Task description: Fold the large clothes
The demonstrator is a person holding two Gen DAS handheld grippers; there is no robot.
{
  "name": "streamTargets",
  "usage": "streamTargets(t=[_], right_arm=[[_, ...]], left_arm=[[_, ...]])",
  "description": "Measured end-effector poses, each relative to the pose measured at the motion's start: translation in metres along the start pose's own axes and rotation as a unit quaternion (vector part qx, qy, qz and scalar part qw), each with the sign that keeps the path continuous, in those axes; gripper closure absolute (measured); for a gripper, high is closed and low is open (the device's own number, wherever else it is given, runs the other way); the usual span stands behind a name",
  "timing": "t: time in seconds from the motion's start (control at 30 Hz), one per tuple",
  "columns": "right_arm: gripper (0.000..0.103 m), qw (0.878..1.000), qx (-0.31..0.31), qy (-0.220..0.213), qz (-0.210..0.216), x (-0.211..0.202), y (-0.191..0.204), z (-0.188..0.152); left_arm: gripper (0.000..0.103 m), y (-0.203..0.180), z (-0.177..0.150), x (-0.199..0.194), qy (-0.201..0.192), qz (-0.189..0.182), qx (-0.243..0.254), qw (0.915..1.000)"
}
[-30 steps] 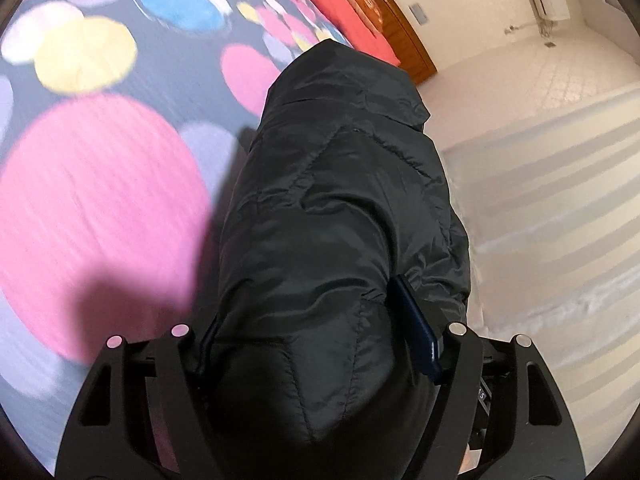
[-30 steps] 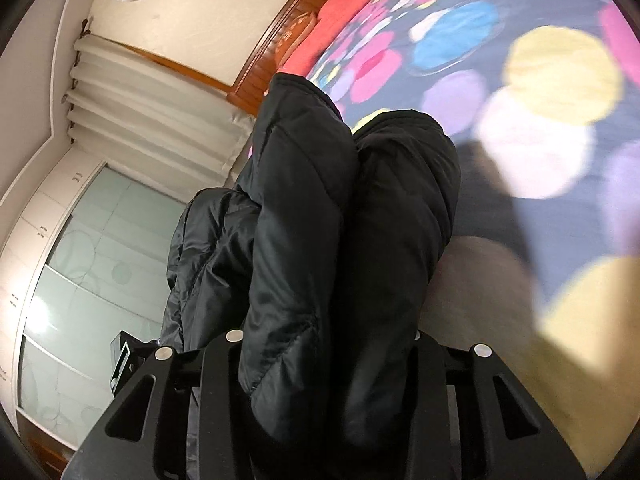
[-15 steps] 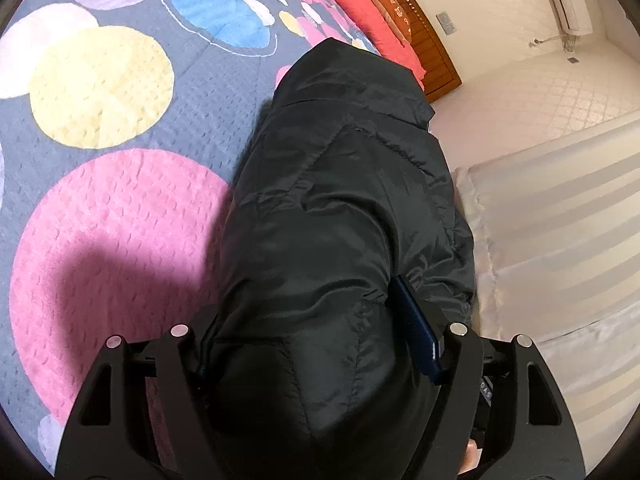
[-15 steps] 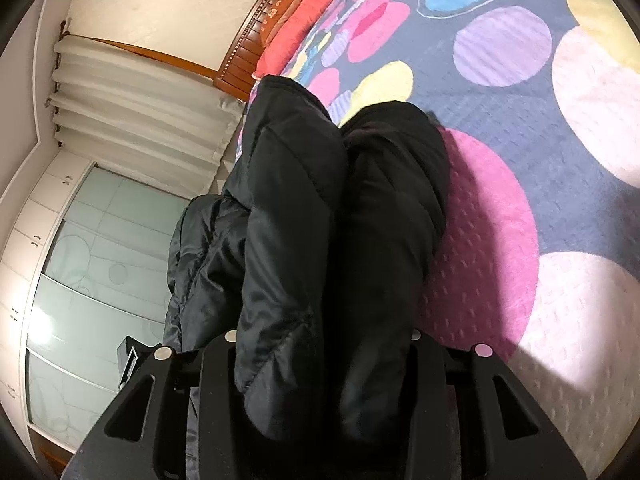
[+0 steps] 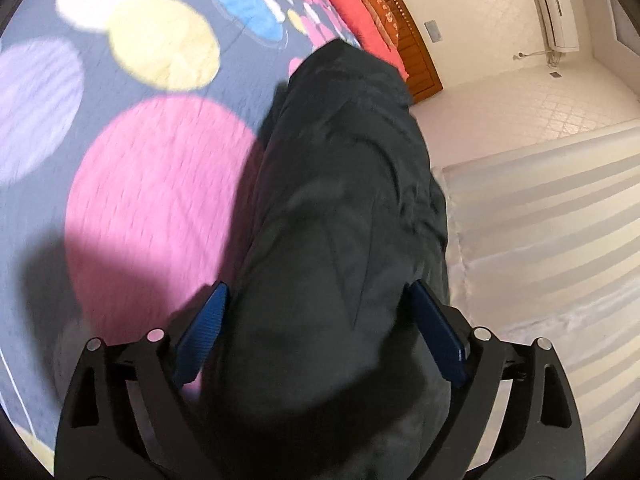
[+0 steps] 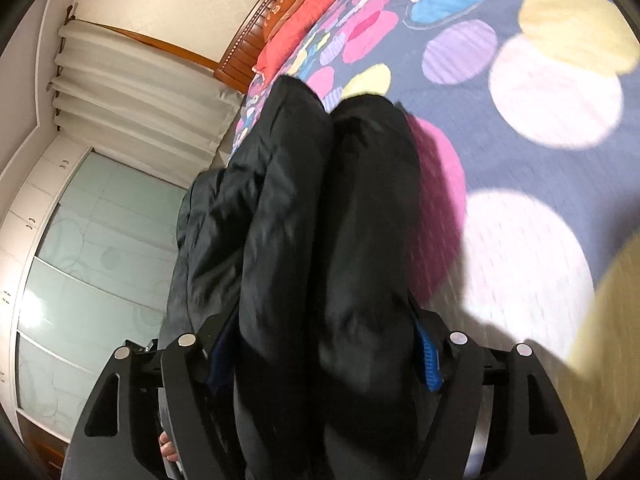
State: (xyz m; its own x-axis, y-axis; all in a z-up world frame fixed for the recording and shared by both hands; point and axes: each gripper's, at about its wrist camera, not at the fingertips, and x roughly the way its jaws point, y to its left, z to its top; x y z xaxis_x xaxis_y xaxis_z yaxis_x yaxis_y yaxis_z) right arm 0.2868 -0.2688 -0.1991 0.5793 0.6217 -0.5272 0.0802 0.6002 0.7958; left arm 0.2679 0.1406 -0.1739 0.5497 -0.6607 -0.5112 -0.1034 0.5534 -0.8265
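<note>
A black padded jacket fills the middle of the left wrist view, bunched over a bed with a dotted bedspread. My left gripper has its blue pads spread wide, with the jacket lying between them. In the right wrist view the same jacket is doubled into two thick rolls. My right gripper has the rolls filling the space between its blue pads, pressing against them.
The bedspread has big pink, yellow, white and blue dots. Red pillows and a wooden headboard lie at the far end. Striped curtains hang beside the bed; a glass wardrobe stands on the left.
My left gripper's pads have spread apart; both blue pads now show beside the jacket. Both cameras have shifted over the bedspread. The right gripper's hold looks the same.
</note>
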Motion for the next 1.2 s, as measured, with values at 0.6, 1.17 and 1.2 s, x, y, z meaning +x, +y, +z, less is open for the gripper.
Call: streamTargets(t=[0.6,1.17,1.2], right_arm=[[0.067,0.999,0.036,0.009,0.038,-0.001,-0.014,-0.028],[0.056,0.998,0.044,-0.003,0.036,-0.003,-0.018,-0.032],[0.055,0.998,0.045,-0.004,0.036,-0.004,-0.017,-0.032]], left_arm=[[0.027,-0.012,-0.036,-0.011,-0.017,0.032,0.032,0.9988],[0.022,-0.014,-0.037,-0.017,-0.024,0.047,0.037,0.9979],[0.022,-0.015,-0.037,-0.017,-0.024,0.049,0.039,0.9977]])
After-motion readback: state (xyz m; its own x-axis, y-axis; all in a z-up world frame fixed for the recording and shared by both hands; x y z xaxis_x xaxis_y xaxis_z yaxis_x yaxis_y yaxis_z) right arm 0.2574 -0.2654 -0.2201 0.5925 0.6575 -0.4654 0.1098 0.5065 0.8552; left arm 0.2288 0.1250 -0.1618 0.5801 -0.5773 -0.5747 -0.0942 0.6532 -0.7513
